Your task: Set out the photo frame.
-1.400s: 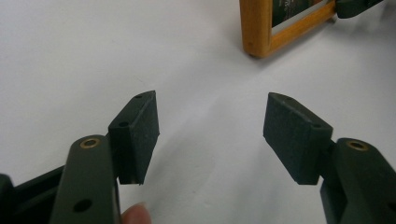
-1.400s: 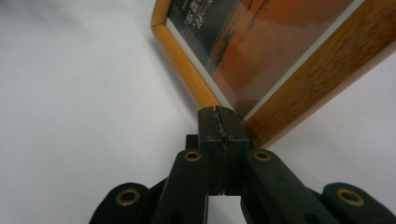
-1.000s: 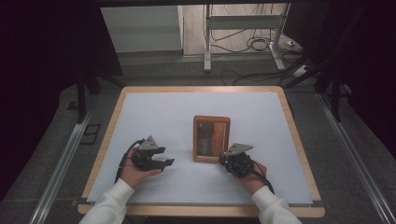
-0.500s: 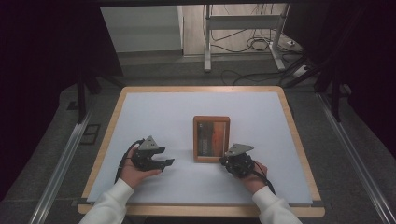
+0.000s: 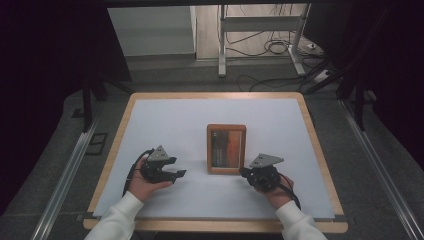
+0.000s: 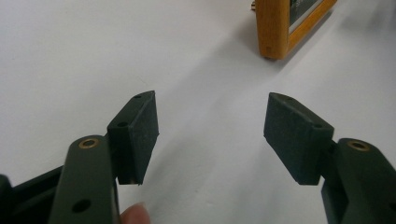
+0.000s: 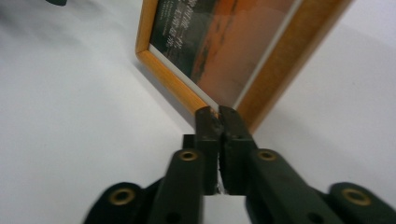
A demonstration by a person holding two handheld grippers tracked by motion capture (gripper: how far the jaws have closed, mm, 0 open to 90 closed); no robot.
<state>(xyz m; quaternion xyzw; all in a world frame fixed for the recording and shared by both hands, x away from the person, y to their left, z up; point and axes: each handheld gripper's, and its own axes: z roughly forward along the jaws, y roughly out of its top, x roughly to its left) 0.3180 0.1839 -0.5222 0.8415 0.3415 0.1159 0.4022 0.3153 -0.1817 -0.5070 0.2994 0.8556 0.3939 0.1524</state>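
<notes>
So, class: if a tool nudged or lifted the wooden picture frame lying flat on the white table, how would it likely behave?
The picture frame looks rigid, so it would probably slide as one piece rather than bend. Lying flat on the smooth table, it seems unlikely to tip or roll. Its glossy front suggests glazing, possibly fragile and slippery.

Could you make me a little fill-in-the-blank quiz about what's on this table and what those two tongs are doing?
1. The picture frame lying on the white table has a border made of ____.
2. The left tongs have their jaws standing ____, with nothing between them.
3. The right tongs have their jaws nearly ____, tips at the frame's near corner.
4. In the high view, the frame lies closer to the ____ tongs.

Missing words: wood; open; shut; right
</notes>
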